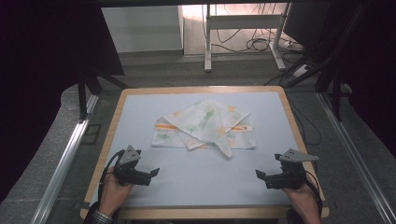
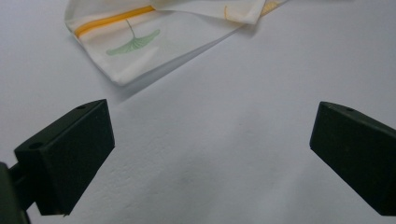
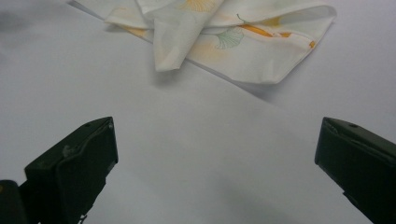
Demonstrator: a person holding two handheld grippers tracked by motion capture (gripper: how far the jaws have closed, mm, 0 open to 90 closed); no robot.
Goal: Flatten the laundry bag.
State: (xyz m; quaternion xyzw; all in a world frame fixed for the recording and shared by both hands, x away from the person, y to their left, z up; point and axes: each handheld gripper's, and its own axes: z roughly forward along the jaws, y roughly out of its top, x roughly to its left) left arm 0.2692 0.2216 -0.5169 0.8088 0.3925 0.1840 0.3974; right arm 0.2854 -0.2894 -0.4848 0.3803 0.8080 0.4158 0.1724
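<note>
Both hands are resting at the near edge of the table [image 1: 196,95] in the high view, the left gripper [image 1: 152,173] by the near left corner and the right gripper [image 1: 260,176] by the near right corner, each pointing inward with nothing between its jaws. Well apart from them, the cloth [image 1: 205,125] is lying around the middle of the table, somewhat nearer the far edge, loosely folded, with one pointed flap hanging toward the near edge.

Black jaws are standing wide in the left gripper view, framing bare tabletop; the cloth [image 2: 135,39] is showing beyond them, its near left corner lifting slightly and casting a shadow.

Wide-set jaws are also framing empty table in the right gripper view, with the cloth [image 3: 261,42] ahead and the pointed flap [image 3: 170,42] draping over the lower layers.

Judging from this, the work in hand is probably refolding or straightening the cloth, and several things are threatening it. Thin fabric lying flat is giving the jaws little to bite, so a pinch is likely to slide off or scrape the tabletop. With layers stacked, a jaw closing on the flap may be catching the sheet beneath too, dragging the whole bundle instead of one layer. If the two grippers are pulling unevenly, the cloth is apt to skew or bunch toward one side.
</note>
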